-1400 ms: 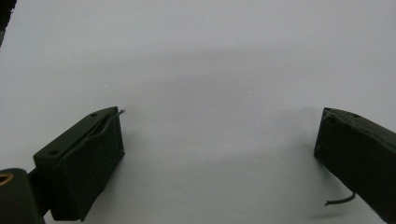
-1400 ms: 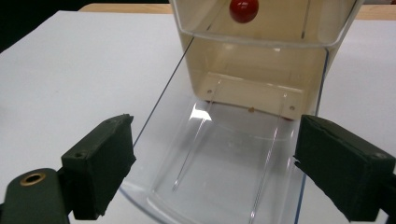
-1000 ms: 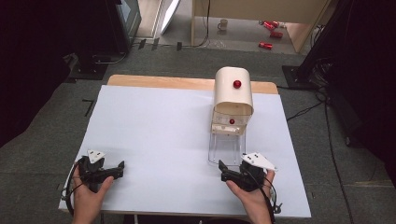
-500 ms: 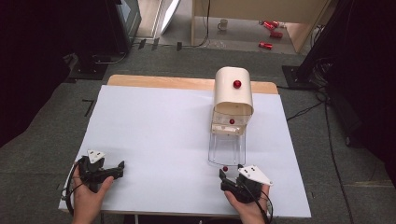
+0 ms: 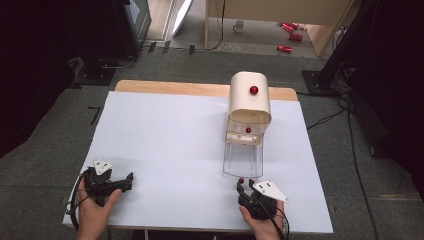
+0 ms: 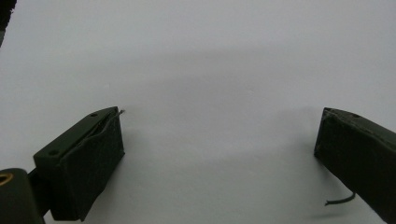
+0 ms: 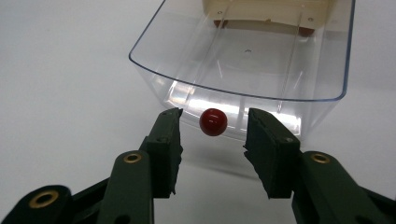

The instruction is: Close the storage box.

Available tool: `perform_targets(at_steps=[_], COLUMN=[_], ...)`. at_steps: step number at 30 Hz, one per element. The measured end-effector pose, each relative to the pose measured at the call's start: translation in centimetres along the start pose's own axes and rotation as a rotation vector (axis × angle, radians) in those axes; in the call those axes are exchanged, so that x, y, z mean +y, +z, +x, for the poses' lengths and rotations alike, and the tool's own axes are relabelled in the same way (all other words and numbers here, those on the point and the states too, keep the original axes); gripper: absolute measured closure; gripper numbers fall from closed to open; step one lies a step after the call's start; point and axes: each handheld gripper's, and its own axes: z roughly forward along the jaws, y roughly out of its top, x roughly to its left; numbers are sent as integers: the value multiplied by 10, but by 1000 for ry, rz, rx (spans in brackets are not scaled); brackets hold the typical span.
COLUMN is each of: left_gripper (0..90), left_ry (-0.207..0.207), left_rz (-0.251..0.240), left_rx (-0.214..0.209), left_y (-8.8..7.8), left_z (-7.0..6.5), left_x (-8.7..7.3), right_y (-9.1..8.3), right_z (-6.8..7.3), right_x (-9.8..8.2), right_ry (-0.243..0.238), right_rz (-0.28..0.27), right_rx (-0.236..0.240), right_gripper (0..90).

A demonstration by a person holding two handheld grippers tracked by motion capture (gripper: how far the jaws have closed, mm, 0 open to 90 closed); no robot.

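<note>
A cream box [image 5: 249,102] with a red knob [image 5: 254,90] on top stands right of the table's middle. Its clear plastic drawer [image 5: 242,160] is pulled out toward me, and a small red knob [image 5: 241,180] sits on the drawer's front wall. My right gripper [image 5: 244,186] points at that front. In the right gripper view the red knob [image 7: 213,122] sits between the pads [image 7: 168,135]. The jaws have just been closing, and a gap still shows on each side of the knob. My left gripper [image 5: 129,181] rests open at the near left, with bare table between its jaws [image 6: 219,126].
The white table top [image 5: 170,140] spreads wide between the two grippers. A wooden strip [image 5: 165,86] runs along the far edge. Another red bead [image 5: 248,130] shows inside the box's mouth. Dark floor, cables and stands surround the table.
My right gripper has drawn back a little toward the table's near edge and lowered, and its jaws have narrowed around the drawer's red knob. The left gripper and the drawer have stayed put.
</note>
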Motion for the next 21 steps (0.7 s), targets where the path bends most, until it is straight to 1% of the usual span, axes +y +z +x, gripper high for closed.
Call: perform_targets(at_steps=[7, 8, 9, 11, 21], left_gripper=[12, 12, 12, 12, 12], left_ry=[0, 0, 0, -1, 0], left_rz=[0, 0, 0, -1, 0], left_rx=[0, 0, 0, 0, 0], left_y=[0, 0, 0, 0, 0], left_z=[0, 0, 0, 0, 0], left_x=[0, 0, 0, 0, 0], right_y=[7, 10, 11, 14, 21], right_z=[-1, -1, -1, -1, 2], right_x=[-3, -4, -4, -5, -8], right_ry=[6, 12, 17, 26, 35], right_rz=[8, 18, 20, 26, 38], right_rx=[-7, -16, -17, -21, -23], right_gripper=[622, 655, 666, 679, 749])
